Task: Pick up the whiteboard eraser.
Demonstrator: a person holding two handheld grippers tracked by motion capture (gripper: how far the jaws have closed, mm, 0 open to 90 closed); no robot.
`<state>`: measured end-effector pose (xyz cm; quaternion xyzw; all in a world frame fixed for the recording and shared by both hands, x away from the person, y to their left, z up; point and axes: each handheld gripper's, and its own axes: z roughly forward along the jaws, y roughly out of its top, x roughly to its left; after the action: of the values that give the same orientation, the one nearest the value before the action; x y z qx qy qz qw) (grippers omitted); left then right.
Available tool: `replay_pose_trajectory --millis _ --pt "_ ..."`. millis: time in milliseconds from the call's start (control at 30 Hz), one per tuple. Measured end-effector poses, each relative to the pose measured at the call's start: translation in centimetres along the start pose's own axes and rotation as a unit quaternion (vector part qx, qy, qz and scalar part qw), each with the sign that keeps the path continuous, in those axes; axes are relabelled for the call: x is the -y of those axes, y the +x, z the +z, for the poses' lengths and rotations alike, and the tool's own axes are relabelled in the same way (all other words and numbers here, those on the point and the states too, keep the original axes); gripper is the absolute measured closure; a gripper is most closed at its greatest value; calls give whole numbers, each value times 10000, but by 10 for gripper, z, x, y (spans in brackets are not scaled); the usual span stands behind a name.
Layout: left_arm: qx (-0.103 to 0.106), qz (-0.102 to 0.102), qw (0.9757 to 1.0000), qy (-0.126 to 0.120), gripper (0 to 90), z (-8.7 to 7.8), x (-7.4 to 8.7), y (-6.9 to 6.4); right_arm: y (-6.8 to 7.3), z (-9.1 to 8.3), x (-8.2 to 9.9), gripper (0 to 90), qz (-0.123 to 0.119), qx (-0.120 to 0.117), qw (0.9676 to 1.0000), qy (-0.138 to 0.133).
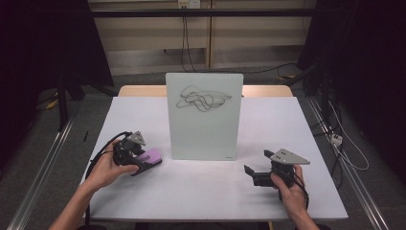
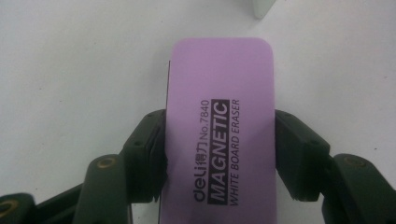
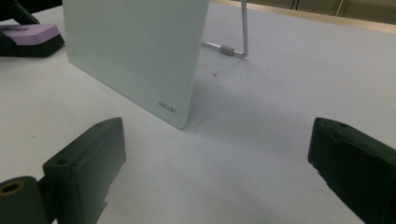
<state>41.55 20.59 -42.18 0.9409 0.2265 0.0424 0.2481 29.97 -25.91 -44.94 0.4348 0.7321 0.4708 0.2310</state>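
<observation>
Purple eraser [image 2: 219, 135] sits lengthwise between left claw [image 2: 219, 156] jaws, clamped on both long sides, on surface [image 2: 70, 70]; right claw [image 3: 217, 177] apart, well away.

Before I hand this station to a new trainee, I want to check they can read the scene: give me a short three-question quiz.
1. True or false: the left gripper is shut on the purple eraser.
2. What marks the whiteboard? A) printed grid B) black scribble C) nothing
3. How do the right gripper jaws stand?

Key: 1 true. 2 B. 3 wide apart over the table, nothing between them.
</observation>
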Motion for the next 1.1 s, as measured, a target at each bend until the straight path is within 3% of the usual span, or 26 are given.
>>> replay_pose_trajectory --millis 167,267,500,600,900,1100 --pt "-18 -156 9997 -185 404 -4 -1 -2 0 0 0 42 5 3 10000 1" --pt "-36 -321 9985 -446 403 -8 -1 -2 0 0 0 42 1 8 10000 -4" --pt "-152 -453 9953 -848 404 -19 1 -3 -1 3 -1 42 66 45 10000 -6" --pt "-186 -567 9924 -1079 404 -22 2 -4 0 3 0 42 84 54 9999 27" --pt "-324 -585 9854 -1565 404 -31 -1 -11 0 2 0 42 71 68 9999 33" --pt "-440 -700 9785 -1891 405 -41 1 -16 -1 1 0 42 56 61 10000 10"
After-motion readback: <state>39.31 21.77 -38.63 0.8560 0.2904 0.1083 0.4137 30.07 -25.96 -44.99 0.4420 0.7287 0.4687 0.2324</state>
